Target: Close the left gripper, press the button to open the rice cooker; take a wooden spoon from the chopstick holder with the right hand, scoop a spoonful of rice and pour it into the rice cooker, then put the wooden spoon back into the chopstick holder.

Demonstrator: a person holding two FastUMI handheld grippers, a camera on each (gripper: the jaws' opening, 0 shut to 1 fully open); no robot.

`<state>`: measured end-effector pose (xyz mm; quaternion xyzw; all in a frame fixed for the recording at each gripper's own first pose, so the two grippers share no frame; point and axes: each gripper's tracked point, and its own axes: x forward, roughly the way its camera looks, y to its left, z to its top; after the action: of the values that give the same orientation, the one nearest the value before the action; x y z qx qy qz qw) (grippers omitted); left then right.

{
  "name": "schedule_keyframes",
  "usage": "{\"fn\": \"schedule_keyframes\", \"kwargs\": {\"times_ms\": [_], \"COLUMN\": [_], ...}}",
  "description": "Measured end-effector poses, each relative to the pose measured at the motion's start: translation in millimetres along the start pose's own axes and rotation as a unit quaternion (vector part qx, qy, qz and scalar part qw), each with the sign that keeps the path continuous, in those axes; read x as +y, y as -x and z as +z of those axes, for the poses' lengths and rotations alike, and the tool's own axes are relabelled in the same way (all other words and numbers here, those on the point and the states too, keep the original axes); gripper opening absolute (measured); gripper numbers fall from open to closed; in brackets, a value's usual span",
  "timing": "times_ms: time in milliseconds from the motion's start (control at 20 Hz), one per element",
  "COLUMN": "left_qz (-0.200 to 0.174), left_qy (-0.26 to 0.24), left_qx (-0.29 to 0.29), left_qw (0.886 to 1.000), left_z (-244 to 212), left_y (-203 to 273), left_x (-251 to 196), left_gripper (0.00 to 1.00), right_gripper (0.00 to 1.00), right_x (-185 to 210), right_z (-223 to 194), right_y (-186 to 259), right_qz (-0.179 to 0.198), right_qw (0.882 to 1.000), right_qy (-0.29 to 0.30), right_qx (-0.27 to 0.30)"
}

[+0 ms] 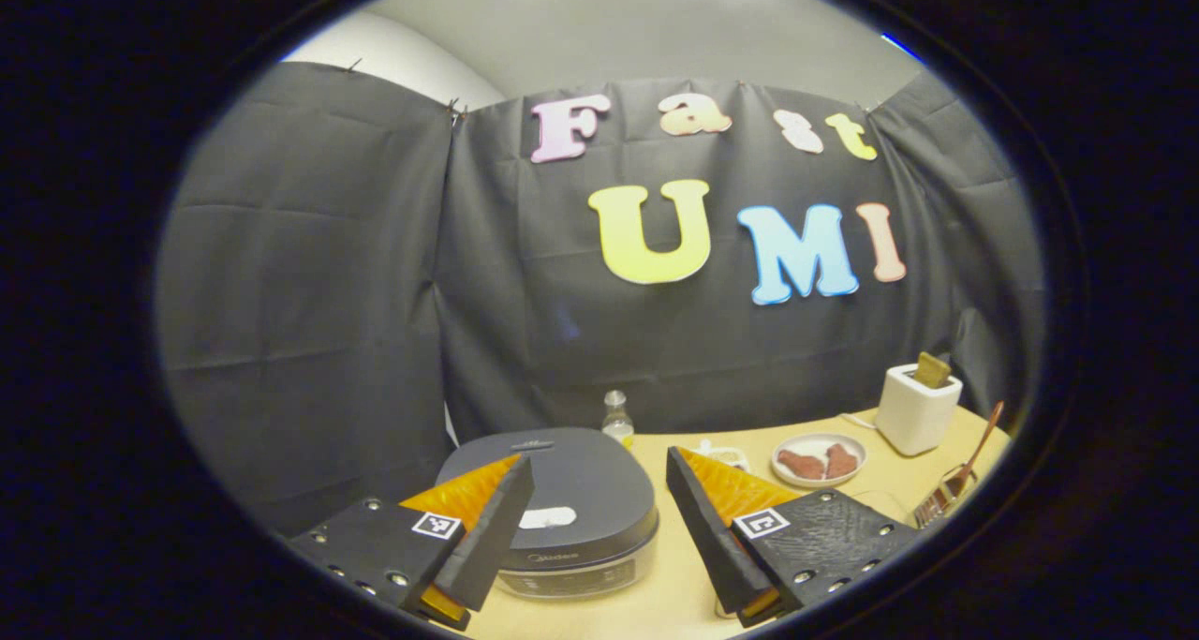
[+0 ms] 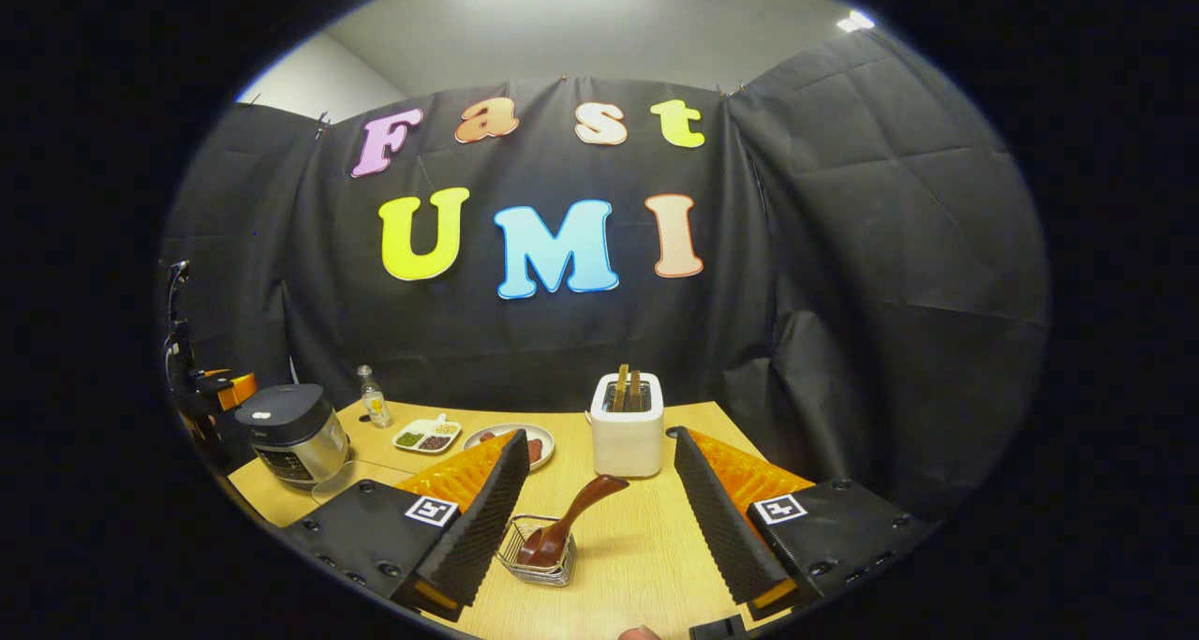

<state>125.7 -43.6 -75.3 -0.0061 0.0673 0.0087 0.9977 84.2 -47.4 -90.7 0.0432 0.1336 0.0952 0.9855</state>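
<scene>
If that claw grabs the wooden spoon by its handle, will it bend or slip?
Probably stiff: the wooden spoon looks solid and thick. Its glossy surface might slip a little. It leans loosely in the small wire chopstick holder, which looks light and may shift or tip as it lifts out.

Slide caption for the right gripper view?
Open right gripper poised above the wooden spoon in its wire holder; rice cooker closed.

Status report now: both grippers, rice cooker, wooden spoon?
Left hand-held gripper open above rice cooker, lid closed. Right hand-held gripper open, empty. Wooden spoon in chopstick holder. Path clear.
</scene>
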Motion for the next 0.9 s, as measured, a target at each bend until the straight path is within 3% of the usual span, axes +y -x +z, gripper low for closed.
{"fn": "schedule_keyframes", "kwargs": {"times_ms": [450,900], "left_qz": [-0.055,-0.099], "left_qy": [0.018,0.003], "left_qx": [-0.041,-0.051], "left_qw": [0.997,0.994], "left_z": [78,92], "left_y": [96,133], "left_x": [-47,-35], "left_gripper": [0.89,0.89], "right_gripper": [0.98,0.98], "right_x": [22,63], "right_z": [48,65], "right_y": [40,69], "right_qz": [0.03,0.015], "right_qw": [0.997,0.996], "right_qy": [0.025,0.008], "right_qx": [-0.06,-0.089]}}
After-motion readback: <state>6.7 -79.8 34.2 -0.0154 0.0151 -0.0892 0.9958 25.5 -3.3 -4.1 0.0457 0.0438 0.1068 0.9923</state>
